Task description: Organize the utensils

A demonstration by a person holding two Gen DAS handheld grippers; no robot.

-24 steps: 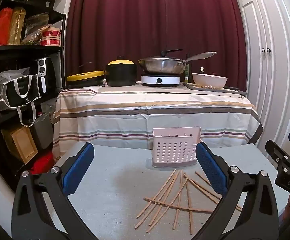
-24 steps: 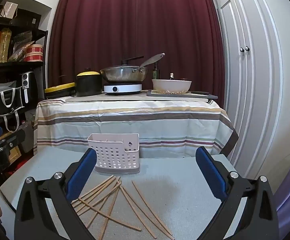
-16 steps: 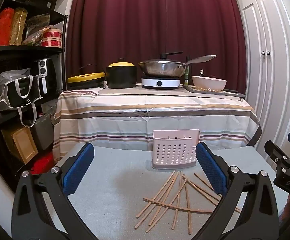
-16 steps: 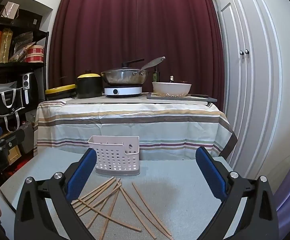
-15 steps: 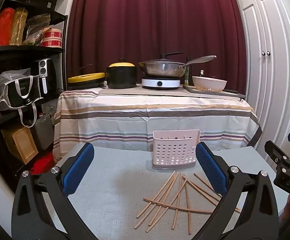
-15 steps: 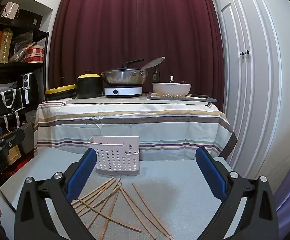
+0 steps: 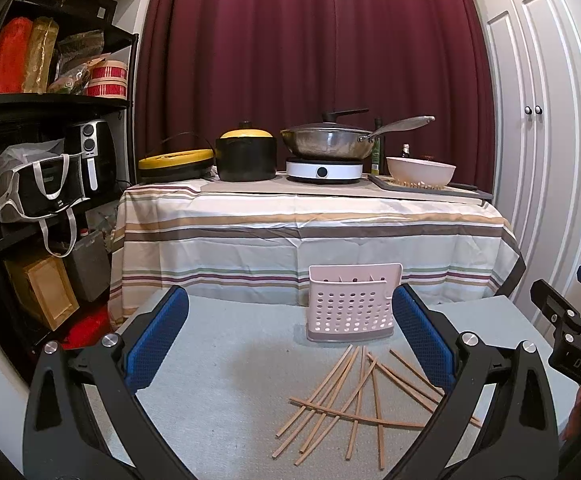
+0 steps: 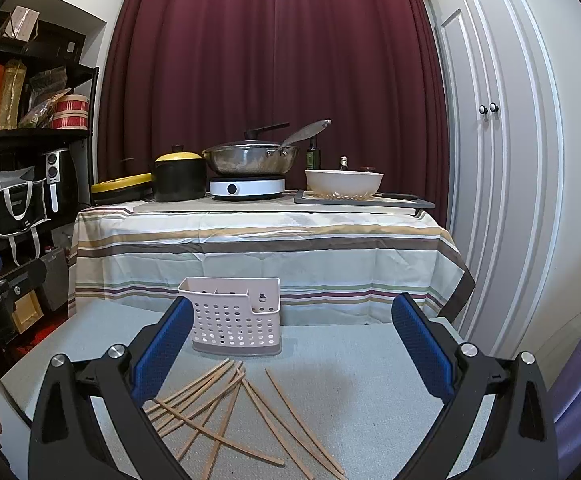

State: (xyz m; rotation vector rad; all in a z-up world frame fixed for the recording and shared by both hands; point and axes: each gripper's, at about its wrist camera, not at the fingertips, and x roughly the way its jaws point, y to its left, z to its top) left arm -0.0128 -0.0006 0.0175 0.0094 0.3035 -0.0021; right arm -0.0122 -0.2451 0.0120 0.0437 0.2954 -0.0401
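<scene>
While chopsticks [image 7: 354, 396] stay scattered, caddy [image 8: 234, 316] looms slightly nearer

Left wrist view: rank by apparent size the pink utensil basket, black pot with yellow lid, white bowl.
Largest to smallest, as they look:
1. pink perforated plastic utensil basket, though it stands nearer the camera, so true size is unsure
2. black pot with yellow lid and white round bowl: close in apparent size, not ranked

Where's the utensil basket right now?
The basket stands upright at the far edge of the grey table, just behind the scattered chopsticks, right of centre in the left wrist view, in front of the striped tablecloth.
</scene>
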